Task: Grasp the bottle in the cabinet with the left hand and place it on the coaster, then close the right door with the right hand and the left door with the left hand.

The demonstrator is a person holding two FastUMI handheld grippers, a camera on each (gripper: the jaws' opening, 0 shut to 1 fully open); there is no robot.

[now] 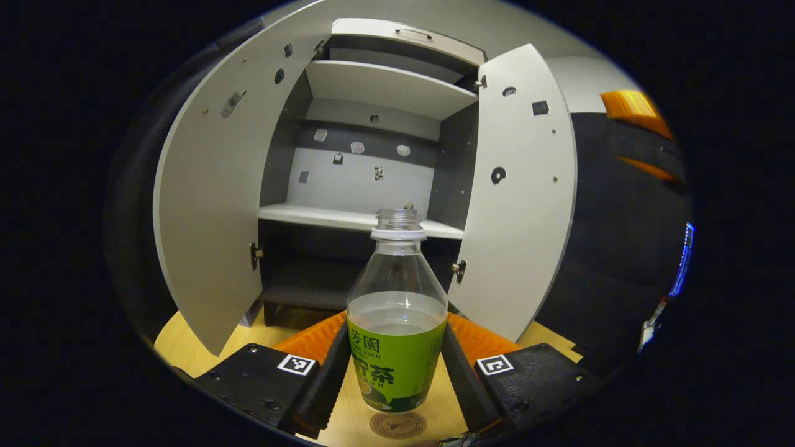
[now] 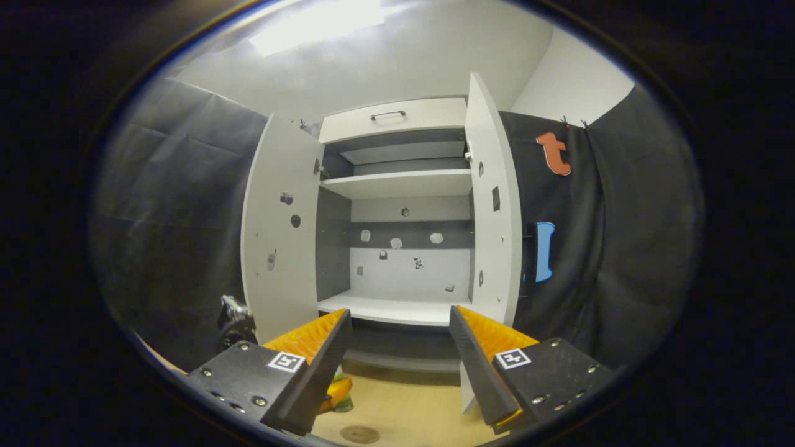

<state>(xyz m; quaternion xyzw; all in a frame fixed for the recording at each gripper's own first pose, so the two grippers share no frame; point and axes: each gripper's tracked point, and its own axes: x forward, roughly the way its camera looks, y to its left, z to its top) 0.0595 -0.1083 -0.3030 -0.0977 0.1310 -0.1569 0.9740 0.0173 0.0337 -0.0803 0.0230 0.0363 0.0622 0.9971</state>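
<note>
From where I stand, the left tool [image 1: 396,366] has its two fingers [image 1: 323,372] pressed to either side of the bottle [image 1: 396,310], which stands upright, capless and roughly half full of clear liquid. Its green label carries white Chinese characters (I leave them unread). The bottle's base sits just behind the coaster [image 1: 397,424], a round brown disc on the wooden counter [image 1: 186,347], overlapping its far edge at most; whether it rests on the counter I cannot tell.

Behind it the cabinet [image 1: 372,180] stands open, the left door [image 1: 211,205] and the right door [image 1: 522,205] both swung wide, pale shelves between them.

In the right gripper view, the right tool [image 2: 400,366] is spread wide and holds nothing, aimed at the cabinet's middle shelf [image 2: 391,308]. The coaster [image 2: 359,434] lies low on the counter, with a sliver of the green label just left of it, behind the tool's left finger.
</note>
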